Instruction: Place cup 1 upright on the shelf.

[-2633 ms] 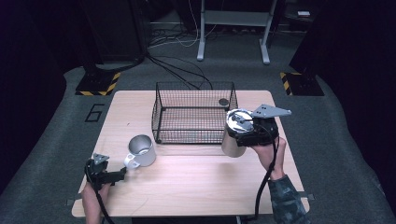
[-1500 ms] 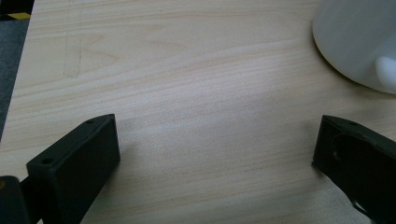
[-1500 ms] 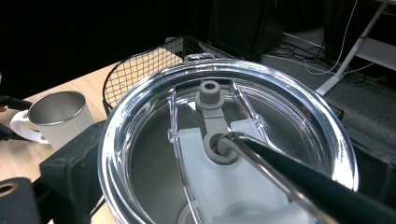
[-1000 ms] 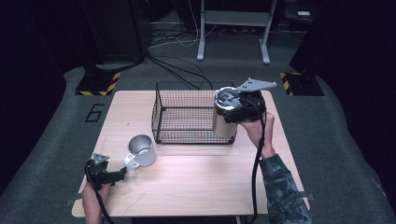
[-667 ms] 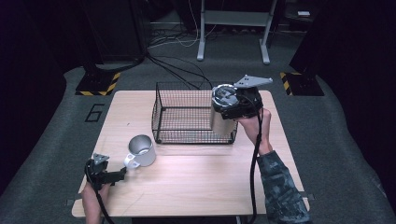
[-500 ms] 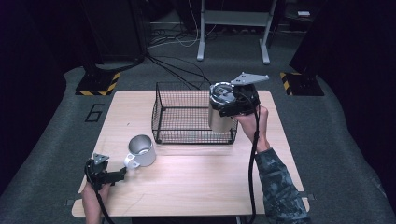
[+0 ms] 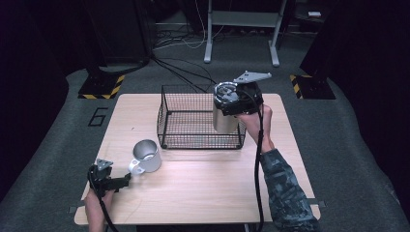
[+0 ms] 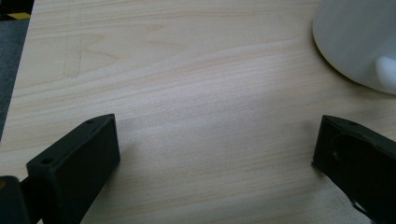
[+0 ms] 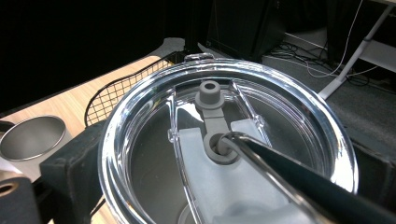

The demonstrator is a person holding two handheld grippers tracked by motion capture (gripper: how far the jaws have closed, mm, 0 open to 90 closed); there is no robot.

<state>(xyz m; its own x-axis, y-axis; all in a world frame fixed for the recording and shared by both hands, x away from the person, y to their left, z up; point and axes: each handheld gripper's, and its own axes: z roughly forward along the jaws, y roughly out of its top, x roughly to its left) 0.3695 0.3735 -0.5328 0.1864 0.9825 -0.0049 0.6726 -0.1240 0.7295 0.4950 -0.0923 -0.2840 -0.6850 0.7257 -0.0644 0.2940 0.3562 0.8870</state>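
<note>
My right gripper (image 7: 231,104) is clamped around a steel tumbler (image 7: 224,118) just under its clear lid (image 9: 224,154), one black jaw on each side of the rim. I am holding the tumbler upright, lifted above the right end of the wire basket (image 7: 186,116), which stands toward the back of the wooden table (image 7: 203,183). In the right gripper view a metal straw (image 9: 280,172) sits in the grey hole at the middle of the lid and slants toward the camera. My left gripper (image 7: 121,181) rests low at the front left of the table, its jaws spread wide apart with bare wood between them. Just beside its right jaw stands a white mug (image 7: 145,155) with its handle turned toward that gripper; I can't tell if they touch.
</note>
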